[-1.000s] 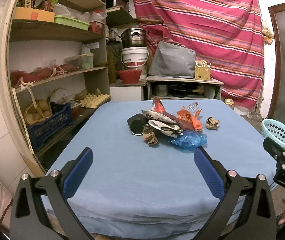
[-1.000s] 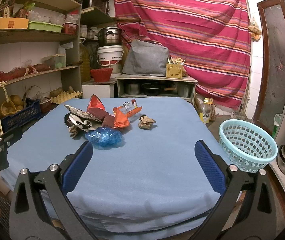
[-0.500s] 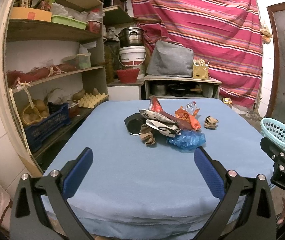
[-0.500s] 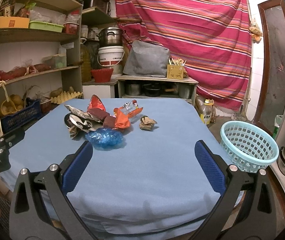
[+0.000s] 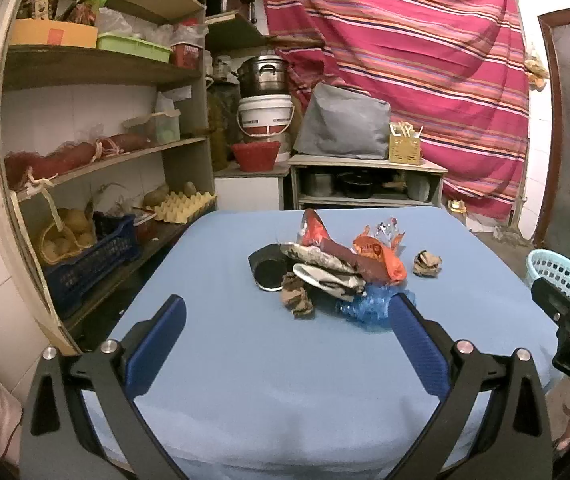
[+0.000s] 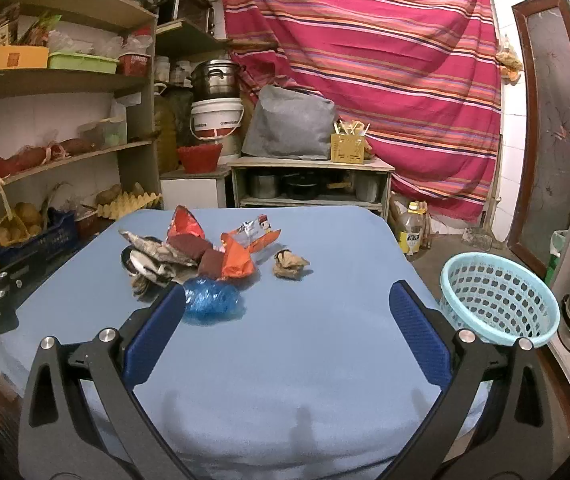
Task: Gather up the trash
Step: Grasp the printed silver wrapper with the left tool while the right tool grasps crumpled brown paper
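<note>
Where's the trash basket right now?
The light blue basket stands off the table's right edge in the right wrist view, beyond the right gripper's right finger.

A heap of crumpled wrappers [image 6: 189, 254] lies mid-counter: orange-red foil snack bags [image 6: 241, 258], a black round lid [image 5: 269, 274], a scrunched blue plastic bag [image 6: 211, 300] nearest. A brown paper wad [image 6: 289, 264] sits apart, right. A pale blue perforated plastic basket [image 6: 499, 300] stands far right
</note>
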Available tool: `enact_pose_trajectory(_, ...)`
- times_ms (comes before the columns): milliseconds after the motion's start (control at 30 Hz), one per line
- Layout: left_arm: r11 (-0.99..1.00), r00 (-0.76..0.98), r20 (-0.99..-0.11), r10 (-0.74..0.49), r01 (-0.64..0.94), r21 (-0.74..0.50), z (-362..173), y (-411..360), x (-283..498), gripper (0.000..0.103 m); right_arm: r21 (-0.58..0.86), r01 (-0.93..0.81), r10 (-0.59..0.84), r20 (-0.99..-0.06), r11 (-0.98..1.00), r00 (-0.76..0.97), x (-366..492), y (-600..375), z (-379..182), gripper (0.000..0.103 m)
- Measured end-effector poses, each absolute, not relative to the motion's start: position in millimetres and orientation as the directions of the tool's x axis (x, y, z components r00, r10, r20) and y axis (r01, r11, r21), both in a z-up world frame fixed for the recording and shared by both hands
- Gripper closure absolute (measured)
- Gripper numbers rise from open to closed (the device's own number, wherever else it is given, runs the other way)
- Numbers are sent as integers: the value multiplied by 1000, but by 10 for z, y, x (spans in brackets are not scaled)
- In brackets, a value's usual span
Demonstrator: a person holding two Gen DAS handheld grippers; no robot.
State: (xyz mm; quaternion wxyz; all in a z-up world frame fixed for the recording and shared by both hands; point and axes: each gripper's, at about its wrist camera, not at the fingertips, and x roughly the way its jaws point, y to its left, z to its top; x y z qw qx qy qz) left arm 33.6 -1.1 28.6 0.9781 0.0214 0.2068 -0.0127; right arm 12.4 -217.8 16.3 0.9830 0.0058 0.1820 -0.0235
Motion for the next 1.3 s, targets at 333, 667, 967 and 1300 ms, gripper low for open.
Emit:
enact_pose_trajectory(333,999,898,-440,5,15,42,300,-74,877,4,-17,42,-45,-384,999,922,682,-2301,166,4)
enact_pose_trajectory(667,998,863,-505,-4,32,47,110,-152,1598,4,-56,126,-138,-441,990,887,1423,-2506,-48,4)
enact_pose_trajectory(967,999,804,-593,-36,44,0,-101,-74,2206,5,-96,92,-129,-525,991,841,2057,-2500,-278,4)
enact_pose_trajectory(1300,997,732,-677,-71,29,-74,-323,164,2481,40,-37,86,-90,-616,996,782,2419,-2588,-525,4)
